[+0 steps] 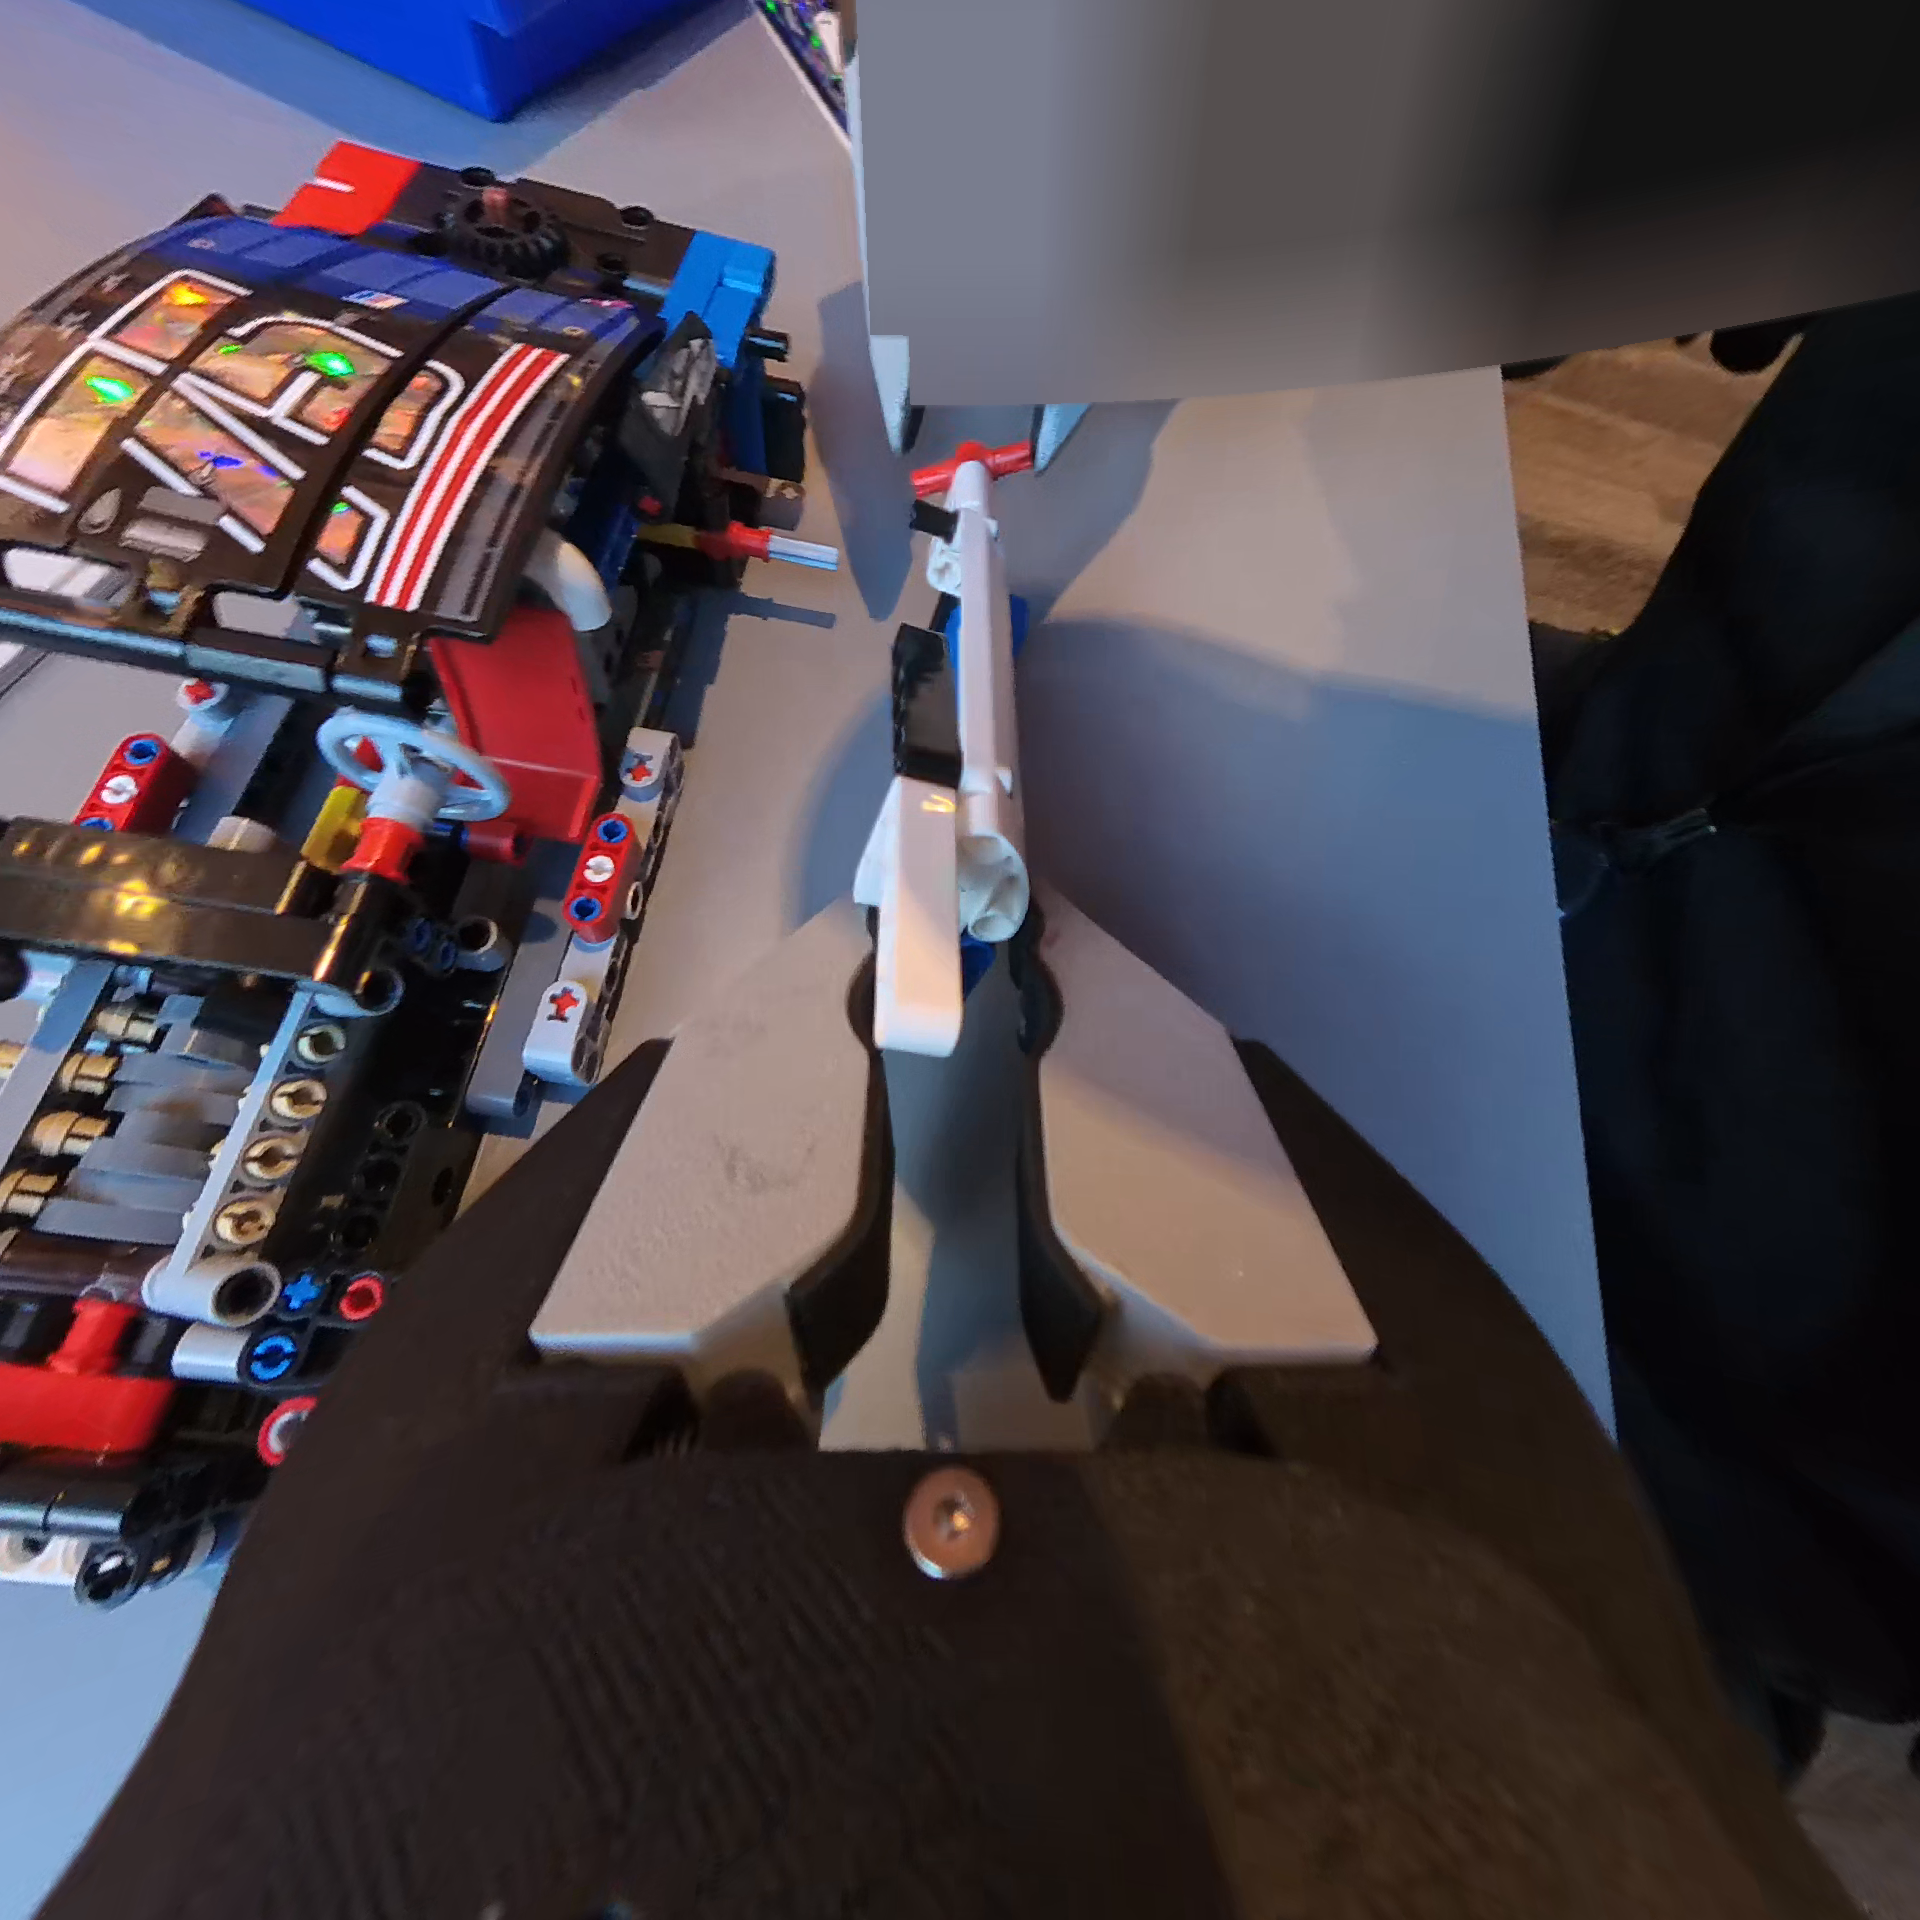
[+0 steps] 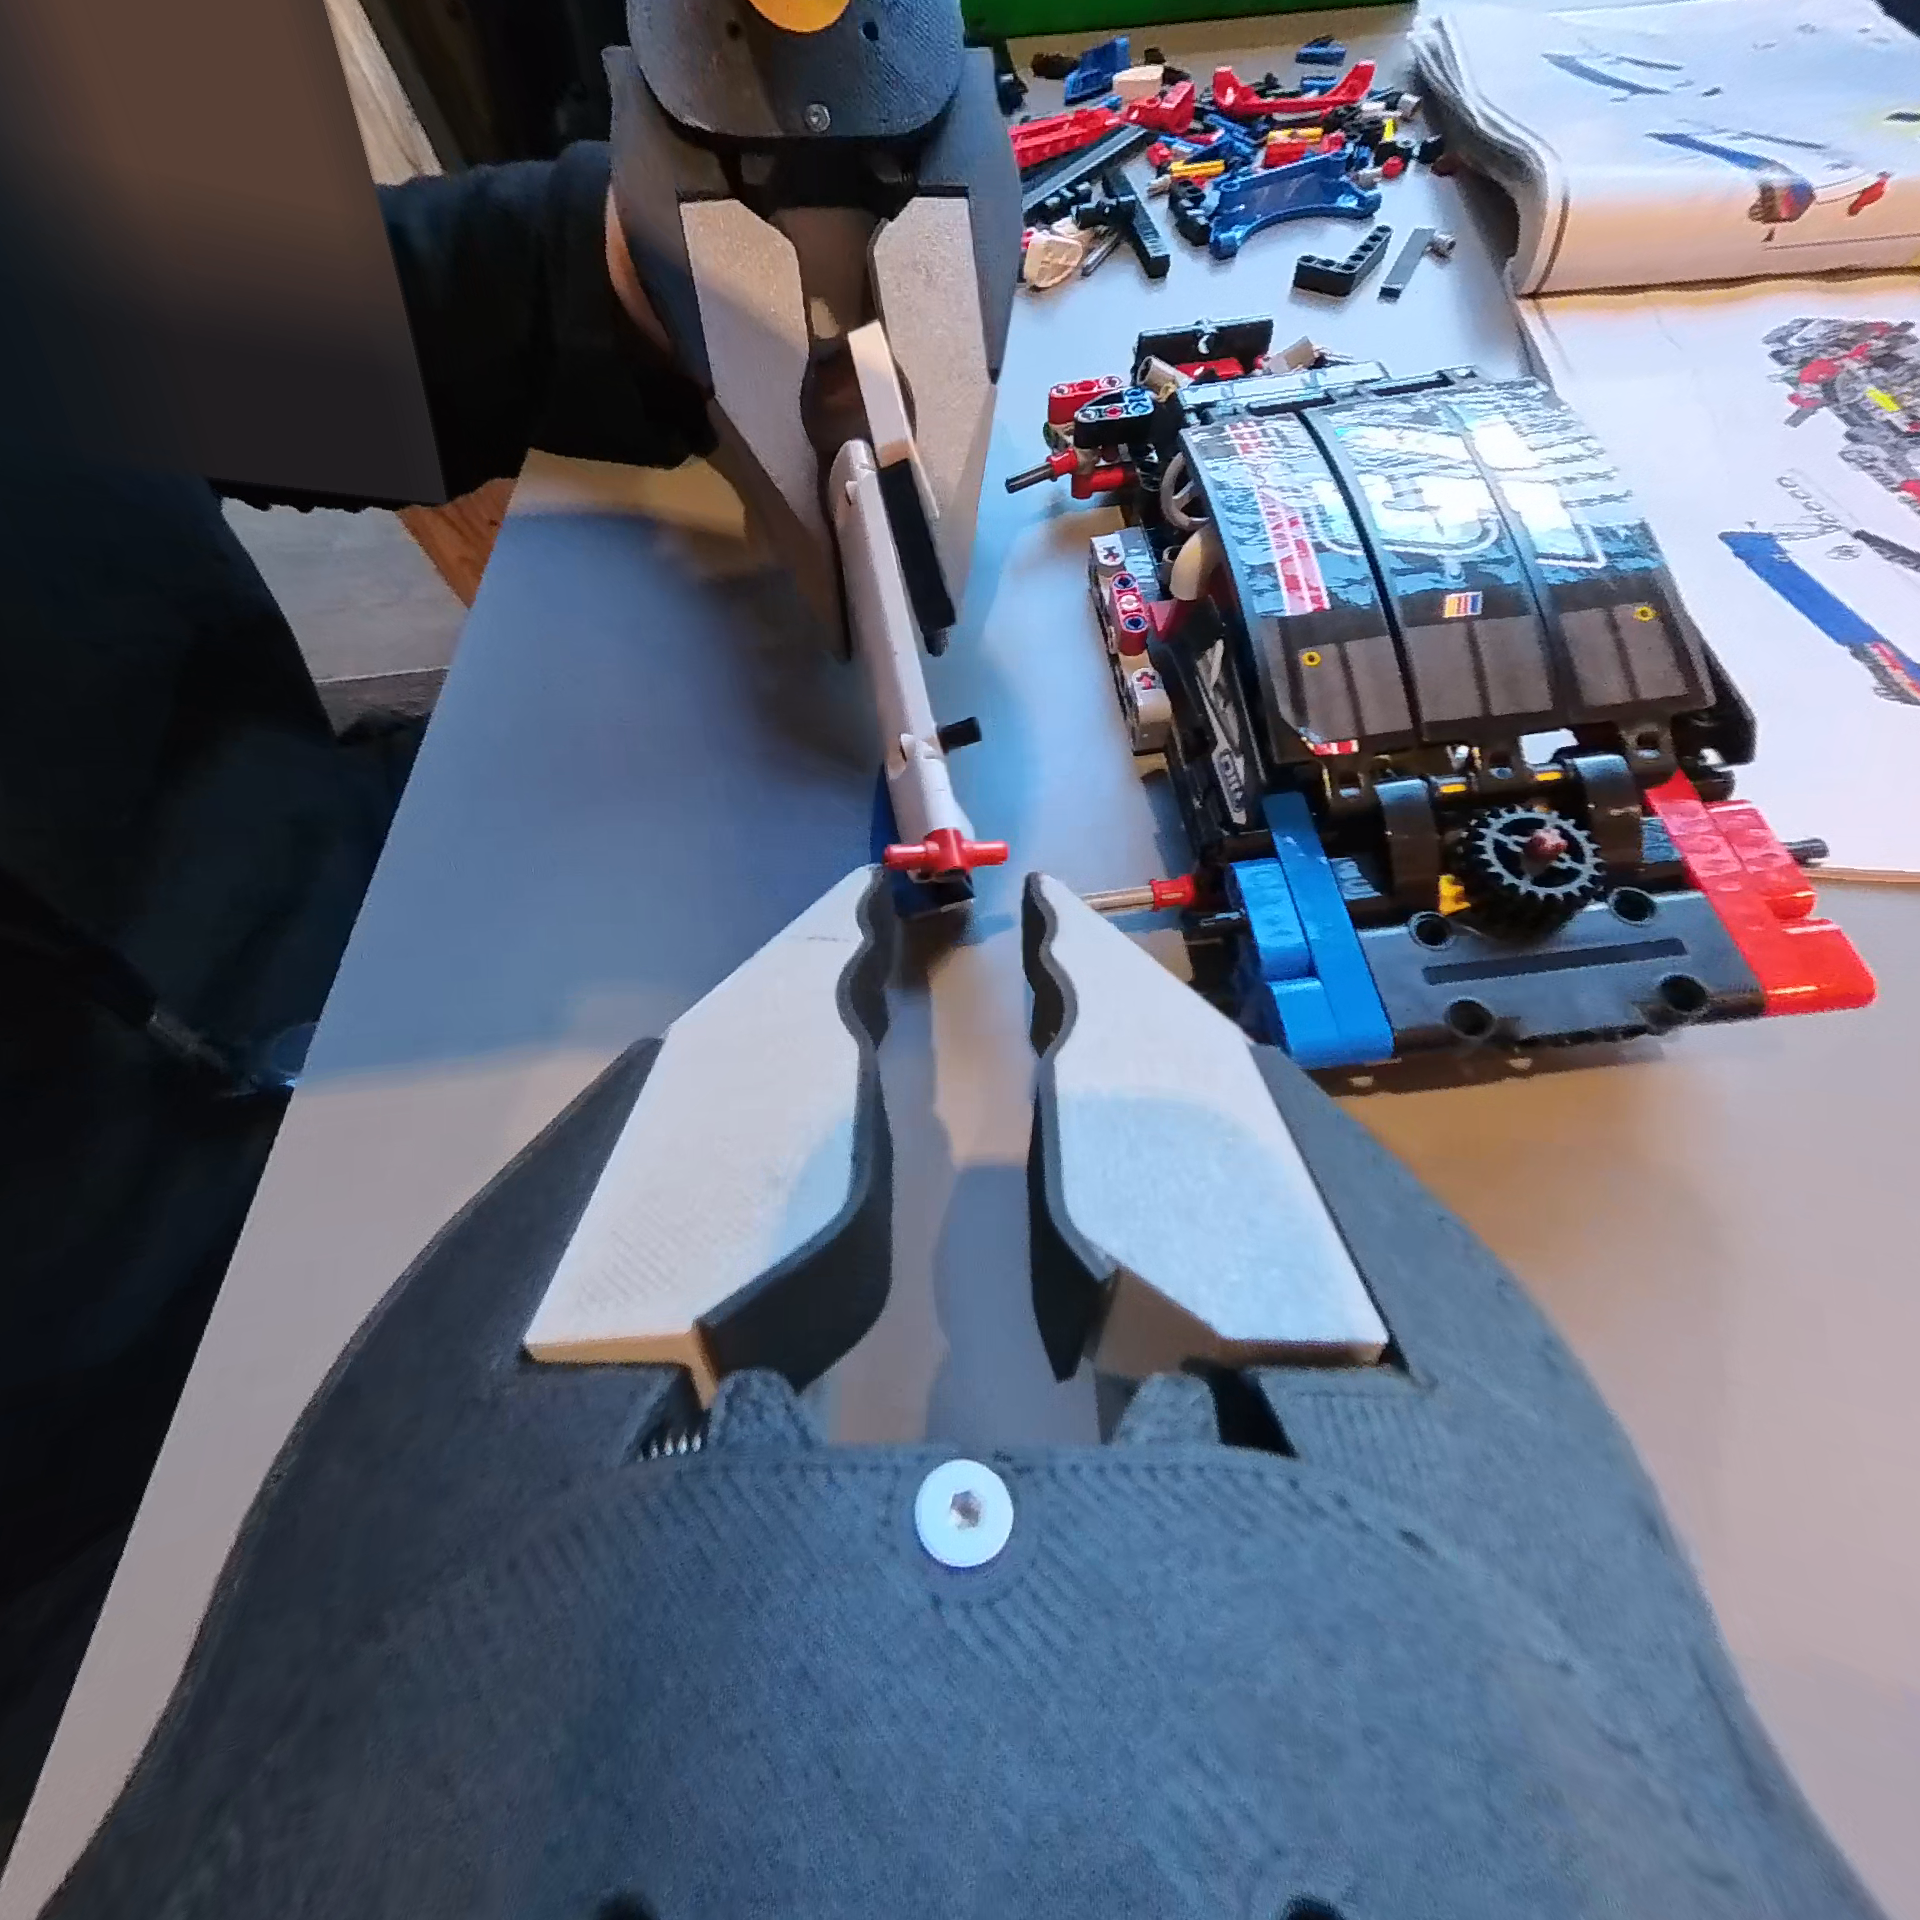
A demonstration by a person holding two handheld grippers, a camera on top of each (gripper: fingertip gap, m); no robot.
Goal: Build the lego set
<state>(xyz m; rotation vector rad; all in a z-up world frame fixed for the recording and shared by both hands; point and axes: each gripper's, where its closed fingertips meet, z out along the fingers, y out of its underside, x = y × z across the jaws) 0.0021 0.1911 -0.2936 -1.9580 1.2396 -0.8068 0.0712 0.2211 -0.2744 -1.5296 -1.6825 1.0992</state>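
Left wrist view: the left hand-held gripper (image 1: pixel 951 997) was seen closed on a long white subassembly (image 1: pixel 982 665), whose red cross piece (image 1: pixel 971 464) reached the right hand-held gripper (image 2: pixel 956 914). That gripper's fingers were parted, with nothing held. The lego car (image 2: pixel 1455 675) stood on the table (image 2: pixel 644 727), just beside the subassembly. Much of the far gripper was blurred out in this view. Loose parts (image 2: pixel 1226 135) lay beyond.
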